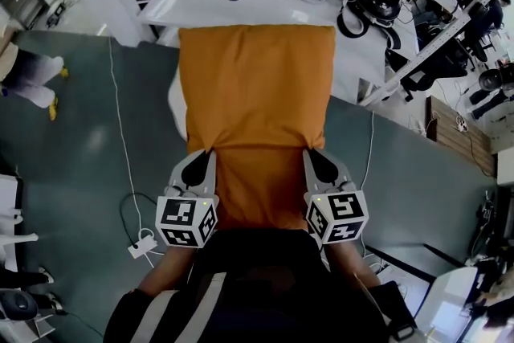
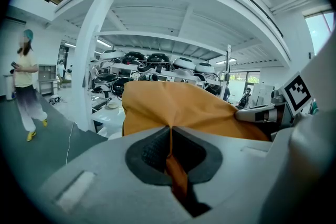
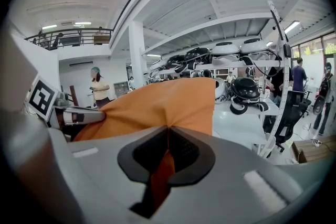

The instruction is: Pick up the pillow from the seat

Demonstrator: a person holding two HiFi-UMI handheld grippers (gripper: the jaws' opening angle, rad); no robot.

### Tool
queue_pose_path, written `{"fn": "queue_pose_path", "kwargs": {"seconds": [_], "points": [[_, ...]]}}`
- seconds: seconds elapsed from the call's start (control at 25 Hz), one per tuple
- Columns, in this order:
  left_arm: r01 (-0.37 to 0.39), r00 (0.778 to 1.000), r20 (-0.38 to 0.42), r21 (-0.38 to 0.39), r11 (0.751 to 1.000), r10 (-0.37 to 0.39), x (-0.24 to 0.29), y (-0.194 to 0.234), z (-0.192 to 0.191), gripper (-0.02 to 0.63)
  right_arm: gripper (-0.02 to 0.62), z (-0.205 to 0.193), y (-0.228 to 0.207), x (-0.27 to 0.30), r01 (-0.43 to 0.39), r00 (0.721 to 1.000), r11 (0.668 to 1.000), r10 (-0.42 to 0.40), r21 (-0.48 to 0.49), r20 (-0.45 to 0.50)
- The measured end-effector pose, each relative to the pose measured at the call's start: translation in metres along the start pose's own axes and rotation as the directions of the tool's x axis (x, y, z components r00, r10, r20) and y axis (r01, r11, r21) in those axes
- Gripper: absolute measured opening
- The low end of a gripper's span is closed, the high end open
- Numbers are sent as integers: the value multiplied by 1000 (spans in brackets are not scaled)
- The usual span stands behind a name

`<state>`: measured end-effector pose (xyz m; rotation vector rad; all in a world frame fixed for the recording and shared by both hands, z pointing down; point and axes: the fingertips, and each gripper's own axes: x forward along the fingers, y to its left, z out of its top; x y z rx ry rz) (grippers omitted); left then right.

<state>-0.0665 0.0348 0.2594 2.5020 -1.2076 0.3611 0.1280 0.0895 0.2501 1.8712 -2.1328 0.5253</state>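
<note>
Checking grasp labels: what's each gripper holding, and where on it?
Both hold the orange pillow: left gripper pinches its left side edge, right gripper its right side edge.

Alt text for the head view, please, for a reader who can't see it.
Seen from above, the left gripper and right gripper each clamp a near corner of an orange pillow, stretched forward over a grey-green floor towards a white shelf.

Pillow: near edge hidden behind the wearer's dark clothing; pinched fabric buried between the clamped jaws of the left gripper and right gripper.
Seat: covered by the pillow, unseen.
Bystander: cut by the left picture edge.
Distant figures: too small to tell.
</note>
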Motion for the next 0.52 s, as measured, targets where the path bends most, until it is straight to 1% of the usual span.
{"fn": "queue_pose_path", "kwargs": {"seconds": [0.52], "points": [[12,1000,-12,-8,1000,-13,4,1,-6,6,12,-3,0,3,6,1000,1000,-7,-4,-5]]}}
